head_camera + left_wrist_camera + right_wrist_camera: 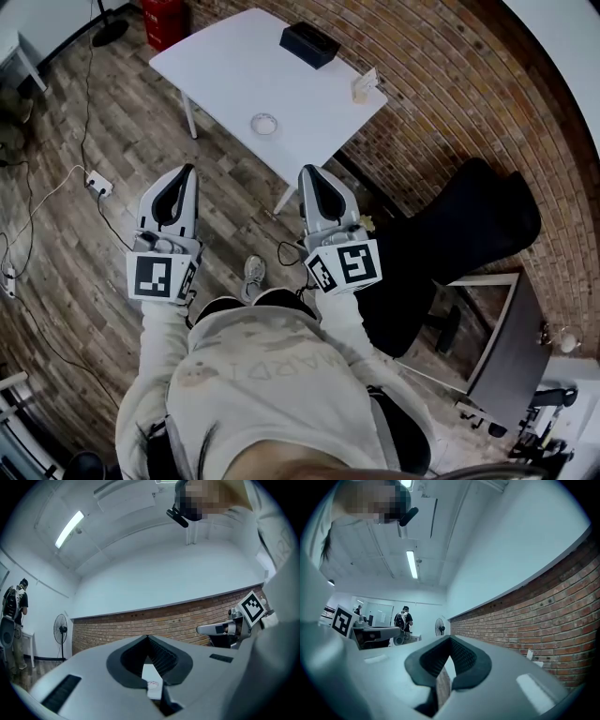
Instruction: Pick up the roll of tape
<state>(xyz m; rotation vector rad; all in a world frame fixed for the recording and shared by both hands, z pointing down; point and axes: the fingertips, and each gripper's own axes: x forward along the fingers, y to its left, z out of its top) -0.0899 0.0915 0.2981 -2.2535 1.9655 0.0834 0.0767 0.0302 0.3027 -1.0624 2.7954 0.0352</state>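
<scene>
The roll of tape (264, 123), a small pale ring, lies flat on the white table (225, 66) ahead of me. Both grippers are held over the wooden floor short of the table's near corner. The left gripper (190, 170) is shut and empty, its tips left of the table leg. To the right of that leg the right gripper (306, 171) is shut with nothing in it. In the left gripper view the tips (148, 637) meet, and a strip of tabletop with a small ring (153, 684) shows through the gap below. The right gripper view shows its tips (451, 638) closed too.
A black box (309, 43) and a small card stand (364, 87) sit at the table's far side. A brick wall (441, 103) runs along the right, with a black chair (469, 234) and a desk (511, 337) there. Cables and a power strip (98, 184) lie at left.
</scene>
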